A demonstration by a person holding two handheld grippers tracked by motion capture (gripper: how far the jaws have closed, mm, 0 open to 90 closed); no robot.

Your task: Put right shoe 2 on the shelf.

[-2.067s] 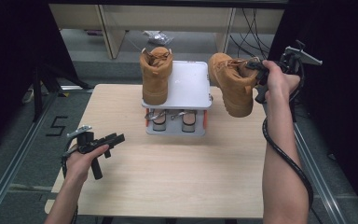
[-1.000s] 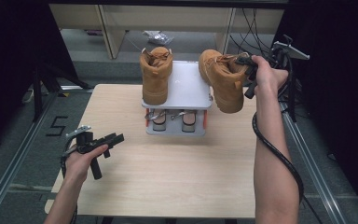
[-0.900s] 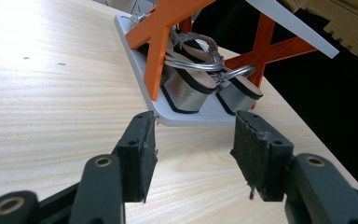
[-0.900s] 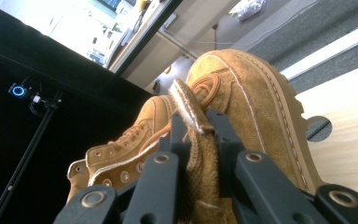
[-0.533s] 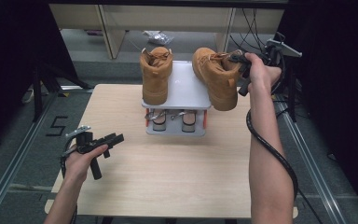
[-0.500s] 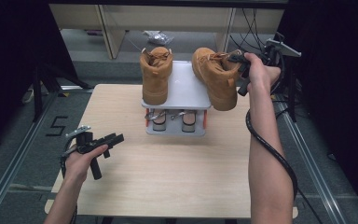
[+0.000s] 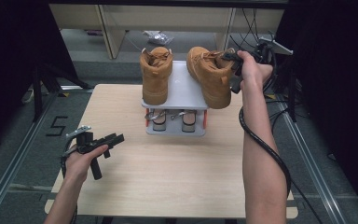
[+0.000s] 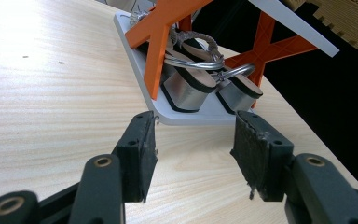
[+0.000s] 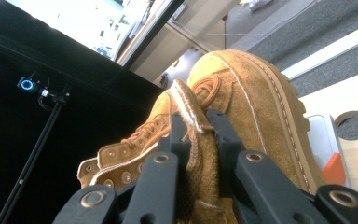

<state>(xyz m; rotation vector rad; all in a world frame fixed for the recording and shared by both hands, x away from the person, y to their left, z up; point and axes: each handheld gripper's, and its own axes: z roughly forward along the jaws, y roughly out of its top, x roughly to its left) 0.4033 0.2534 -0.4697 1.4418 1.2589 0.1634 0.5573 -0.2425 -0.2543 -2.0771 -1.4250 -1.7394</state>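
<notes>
Black jaws of my left gripper (image 7: 103, 142) stood apart over bare wood at the lower left of the high view, holding nothing; in the left gripper view the pads (image 8: 142, 154) were wide of each other and pointed at the foot of the rack. Moving right across the wooden table (image 7: 168, 177), I counted one small two-tier shoe rack (image 7: 182, 91), white shelves on orange cross-legs, standing at the upper middle of the frame. On its lower tier sat two sandals (image 7: 173, 120), side by side, with metal rings across their straps in the left gripper view. On the top shelf stood the first tan boot (image 7: 155, 74), upright at the left side, toe toward me. The second tan boot (image 7: 209, 74) hung beside it at the upper right of the middle, over the right part of the shelf, and I couldn't tell whether its sole had touched down. My right gripper (image 7: 235, 60) had it by the collar: in the right gripper view the jaws were pinched on the soft suede edge at the heel end. So two boots, two sandals, one rack, two grippers. I judged the boot fairly heavy for such a hold, its thick sole stiff but its collar limp, so it would likely swing and sag; the napped suede should hardly slip, and a deeper bite on the collar looked the best grip.
</notes>
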